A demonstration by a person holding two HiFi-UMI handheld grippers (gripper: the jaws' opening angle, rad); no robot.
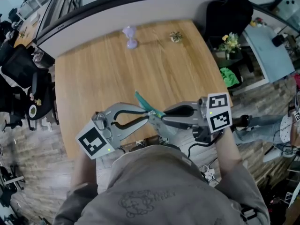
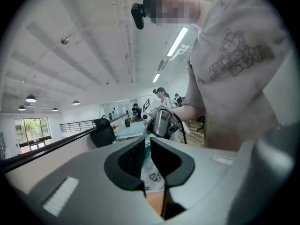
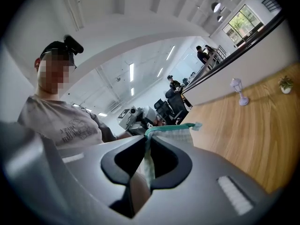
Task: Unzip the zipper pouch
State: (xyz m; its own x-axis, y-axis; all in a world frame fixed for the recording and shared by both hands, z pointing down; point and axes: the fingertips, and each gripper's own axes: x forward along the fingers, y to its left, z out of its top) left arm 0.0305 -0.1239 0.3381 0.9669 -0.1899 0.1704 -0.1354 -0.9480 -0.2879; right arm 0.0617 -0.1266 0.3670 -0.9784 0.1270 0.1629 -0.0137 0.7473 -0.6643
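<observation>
Left gripper [image 1: 146, 117], right gripper [image 1: 165, 119] on zipper pouch [image 1: 142, 100]

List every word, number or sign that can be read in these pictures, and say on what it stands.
None can be read.
Shirt print: lettering around a drawing, too blurred to read.
Marker cubes: black-and-white square patterns, no letters.
Pouch: small printed figures, no letters legible.

Nothing really legible here tbh. The shirt [image 2: 236, 50] has a cartoon graphic w/ a couple lines of lettering, too blurry to read in any view. Left marker cube [image 1: 95, 142] and right marker cube [image 1: 219, 111] carry only b/w square codes, no letters or nos. The pouch [image 2: 154, 176] fabric shows small doodle prints, no words.
</observation>
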